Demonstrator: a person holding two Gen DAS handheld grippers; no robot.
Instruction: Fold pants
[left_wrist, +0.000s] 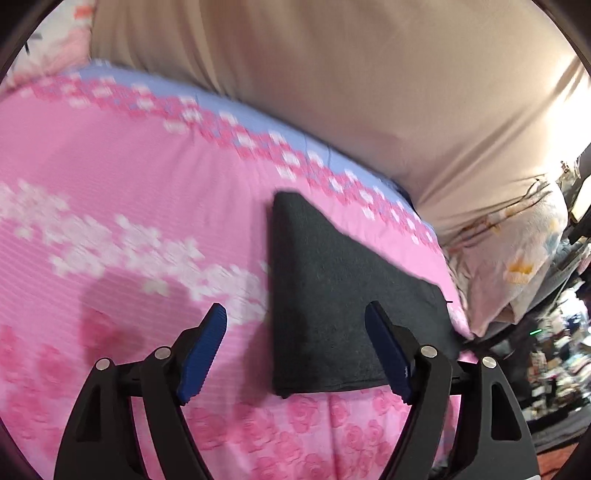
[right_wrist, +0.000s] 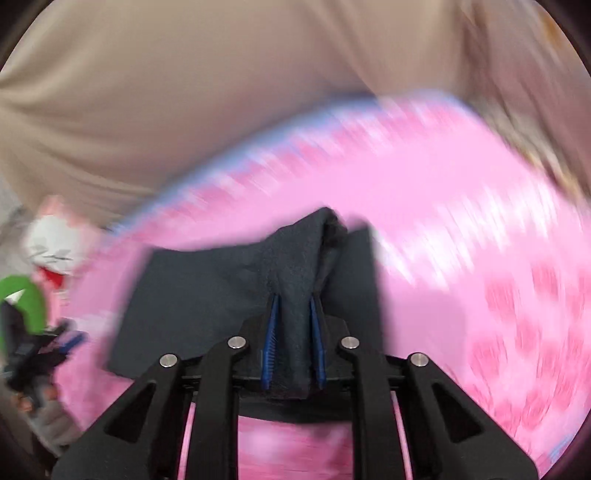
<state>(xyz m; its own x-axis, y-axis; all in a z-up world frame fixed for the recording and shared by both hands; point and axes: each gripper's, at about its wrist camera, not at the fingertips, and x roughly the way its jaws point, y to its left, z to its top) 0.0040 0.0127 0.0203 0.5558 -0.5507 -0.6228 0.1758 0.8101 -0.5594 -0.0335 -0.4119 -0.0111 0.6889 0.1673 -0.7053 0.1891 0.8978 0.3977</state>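
The dark grey pants (left_wrist: 343, 295) lie folded into a thick flat packet on a pink flowered bed cover (left_wrist: 129, 158). In the left wrist view the left claw (left_wrist: 295, 354) is released: its two blue pads (left_wrist: 207, 350) stand wide apart above the near edge of the packet and touch nothing. The right pad covers part of this edge, so the near right corner is hidden.

The right wrist view is strongly blurred, mostly on the bed cover. Here the right claw (right_wrist: 293, 339) is clenched on a bunched fold of the pants (right_wrist: 207, 291), and the cloth fills the narrow gap between the pads and rises in a ridge in front of them. The near end of the cloth goes under the claw body and is cut off.

Behind the bed hangs a beige curtain (left_wrist: 332, 74). At the left edge of the right view a white cat toy (right_wrist: 51, 247) is hard to make out.
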